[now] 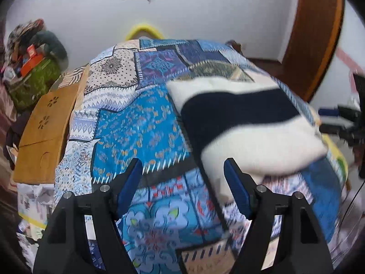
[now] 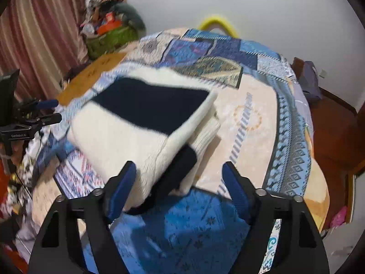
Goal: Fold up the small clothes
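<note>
**White-and-navy knit folded on the patchwork bed**

White wool with a broad navy band, the folded sweater (image 1: 248,123) lies on the bed's blue patchwork quilt (image 1: 141,123), toward the right side in the left wrist view and toward the left in the right wrist view. Its layers are stacked, with a ribbed white edge and a dark cuff showing at the near corner in the right wrist view.

The left hand-held gripper (image 1: 183,173) hangs above the quilt with its blue-padded fingers spread apart and nothing between them; its right finger overlaps the sweater's near edge in the picture, though contact cannot be judged. The right hand-held gripper (image 2: 179,175) is likewise spread wide and holds nothing, its fingers framing the sweater's near corner.

A wooden board (image 1: 45,125) lies at the quilt's left edge, and a green basket (image 2: 109,38) heaped with clutter sits beyond it by the striped curtain (image 2: 38,34). A yellow hoop (image 2: 217,22) rises behind the bed against the white wall.
</note>
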`<action>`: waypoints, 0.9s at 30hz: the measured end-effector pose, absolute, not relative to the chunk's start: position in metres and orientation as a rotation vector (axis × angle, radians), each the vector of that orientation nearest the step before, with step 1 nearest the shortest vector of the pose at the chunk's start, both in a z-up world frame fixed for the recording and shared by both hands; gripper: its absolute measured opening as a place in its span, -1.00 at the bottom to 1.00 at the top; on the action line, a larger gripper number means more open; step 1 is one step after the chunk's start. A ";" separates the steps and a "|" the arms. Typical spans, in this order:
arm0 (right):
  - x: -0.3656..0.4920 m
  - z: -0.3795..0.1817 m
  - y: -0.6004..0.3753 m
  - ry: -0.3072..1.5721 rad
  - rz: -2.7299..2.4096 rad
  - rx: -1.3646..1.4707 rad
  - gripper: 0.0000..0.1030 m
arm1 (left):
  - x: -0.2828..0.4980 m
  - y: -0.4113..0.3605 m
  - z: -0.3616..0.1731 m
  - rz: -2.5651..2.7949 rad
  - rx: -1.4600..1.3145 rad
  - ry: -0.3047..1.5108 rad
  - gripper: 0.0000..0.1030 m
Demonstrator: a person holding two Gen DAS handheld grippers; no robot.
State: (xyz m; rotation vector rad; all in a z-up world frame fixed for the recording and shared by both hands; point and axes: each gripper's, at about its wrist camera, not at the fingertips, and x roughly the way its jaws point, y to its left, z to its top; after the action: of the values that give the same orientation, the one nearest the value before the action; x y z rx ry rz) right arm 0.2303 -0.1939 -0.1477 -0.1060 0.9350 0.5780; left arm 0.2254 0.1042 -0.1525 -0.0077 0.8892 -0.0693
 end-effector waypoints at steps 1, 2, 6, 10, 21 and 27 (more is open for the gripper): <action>0.233 -0.144 -0.194 0.925 0.575 -0.085 0.57 | 0.229 0.104 -0.152 -0.071 -0.027 0.888 0.50; 0.237 -0.142 -0.195 0.918 0.573 -0.064 0.62 | 0.235 0.103 -0.152 -0.074 -0.050 0.887 0.55; 0.255 -0.143 -0.193 0.928 0.564 0.008 0.66 | 0.259 0.096 -0.160 -0.117 -0.135 0.920 0.64; 0.273 -0.161 -0.186 0.993 0.579 0.071 0.66 | 0.284 0.088 -0.182 -0.158 -0.177 1.002 0.65; 0.305 -0.216 -0.174 1.146 0.652 0.199 0.80 | 0.325 0.080 -0.226 -0.304 -0.391 1.163 0.80; 0.308 -0.222 -0.172 1.156 0.705 0.293 0.40 | 0.331 0.082 -0.230 -0.308 -0.478 1.151 0.57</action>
State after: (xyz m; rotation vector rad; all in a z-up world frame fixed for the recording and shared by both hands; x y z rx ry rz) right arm 0.3081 -0.1723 -0.2222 0.2933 1.1563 0.7046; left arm 0.3308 0.0824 -0.2304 -0.4782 1.1509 -0.3075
